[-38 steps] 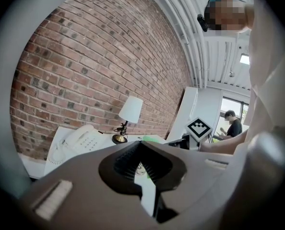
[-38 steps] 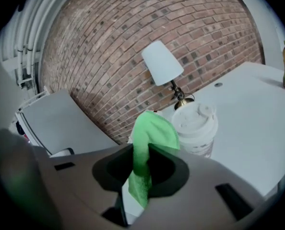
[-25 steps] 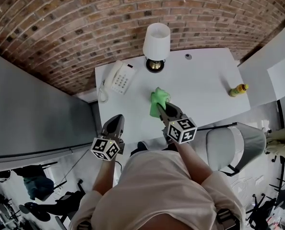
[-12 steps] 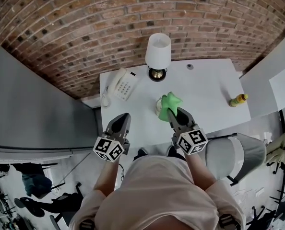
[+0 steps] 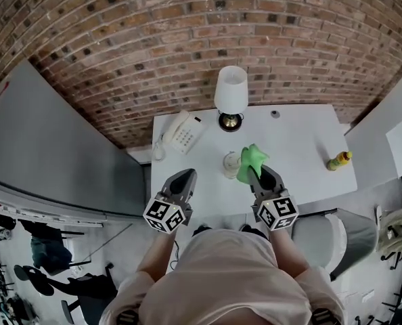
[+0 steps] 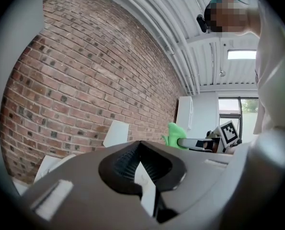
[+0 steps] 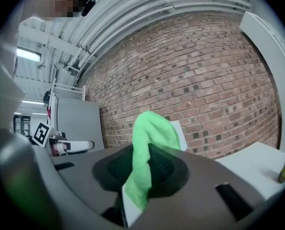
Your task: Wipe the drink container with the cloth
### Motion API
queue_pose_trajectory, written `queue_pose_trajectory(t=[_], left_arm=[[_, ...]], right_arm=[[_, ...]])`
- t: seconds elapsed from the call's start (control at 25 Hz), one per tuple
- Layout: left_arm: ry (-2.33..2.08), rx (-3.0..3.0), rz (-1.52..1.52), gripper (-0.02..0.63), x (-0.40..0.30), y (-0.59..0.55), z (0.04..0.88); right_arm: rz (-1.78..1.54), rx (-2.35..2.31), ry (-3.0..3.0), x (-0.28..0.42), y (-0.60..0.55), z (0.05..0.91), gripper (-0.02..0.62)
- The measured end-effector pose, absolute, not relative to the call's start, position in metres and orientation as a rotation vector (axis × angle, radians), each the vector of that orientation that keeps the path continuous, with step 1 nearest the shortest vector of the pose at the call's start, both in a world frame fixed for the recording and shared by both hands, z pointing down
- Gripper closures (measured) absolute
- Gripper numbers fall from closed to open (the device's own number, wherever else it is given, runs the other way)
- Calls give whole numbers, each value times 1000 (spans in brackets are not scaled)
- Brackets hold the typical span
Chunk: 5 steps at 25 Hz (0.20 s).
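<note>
A bright green cloth (image 5: 252, 162) sticks up from my right gripper (image 5: 262, 175), which is shut on it above the front of the white table (image 5: 296, 141). In the right gripper view the cloth (image 7: 152, 133) hangs pinched between the jaws. A small clear cup (image 5: 231, 164) stands on the table just left of the cloth. A yellow drink bottle (image 5: 338, 160) stands near the table's right edge, far from both grippers. My left gripper (image 5: 181, 180) hovers at the table's front left corner, jaws together and empty.
A white-shaded lamp (image 5: 231, 92) stands at the back of the table with a white telephone (image 5: 184, 131) to its left. A brick wall runs behind. A grey cabinet (image 5: 59, 154) stands at the left, a grey chair (image 5: 323, 232) at the front right.
The cloth has come up off the table in my right gripper and now stands upright. Both grippers have drawn back toward the table's front edge, and the cup now shows beside the cloth.
</note>
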State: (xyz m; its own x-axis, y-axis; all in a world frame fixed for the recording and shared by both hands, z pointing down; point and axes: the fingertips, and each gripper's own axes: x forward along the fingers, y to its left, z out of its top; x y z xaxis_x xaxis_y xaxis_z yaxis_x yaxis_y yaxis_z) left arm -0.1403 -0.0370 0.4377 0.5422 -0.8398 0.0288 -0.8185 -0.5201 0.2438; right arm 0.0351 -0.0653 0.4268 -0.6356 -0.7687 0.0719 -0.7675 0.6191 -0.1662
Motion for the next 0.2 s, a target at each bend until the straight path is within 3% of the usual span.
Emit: queue_pose_trajectory(t=[0.2], left_arm=[[-1393,2588,-105,601,-119,-21,432]], right_arm=[[-268,-1323,2848,45,-49,424,525]])
